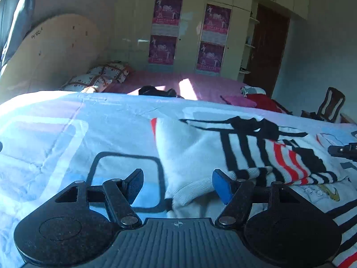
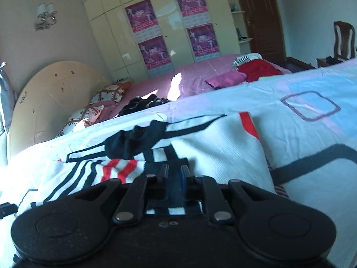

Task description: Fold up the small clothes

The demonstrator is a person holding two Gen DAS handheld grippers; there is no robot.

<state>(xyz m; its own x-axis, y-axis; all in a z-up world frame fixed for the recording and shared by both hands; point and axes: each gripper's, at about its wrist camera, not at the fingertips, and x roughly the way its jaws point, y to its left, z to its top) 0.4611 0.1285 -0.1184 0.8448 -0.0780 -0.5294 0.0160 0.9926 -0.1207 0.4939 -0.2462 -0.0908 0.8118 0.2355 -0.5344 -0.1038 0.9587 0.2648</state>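
Observation:
A small white knit sweater with black and red stripes lies partly folded on a pale blue patterned quilt. My left gripper is open just above the sweater's ribbed white hem, one finger on each side of it. The tip of the other gripper shows at the right edge. In the right wrist view my right gripper is shut on the sweater's striped edge, with dark fabric pinched between the fingers.
A pink bed lies beyond the quilt, with dark clothes, a pink garment, a red one and pillows on it. A wardrobe with posters, a door and a chair stand behind.

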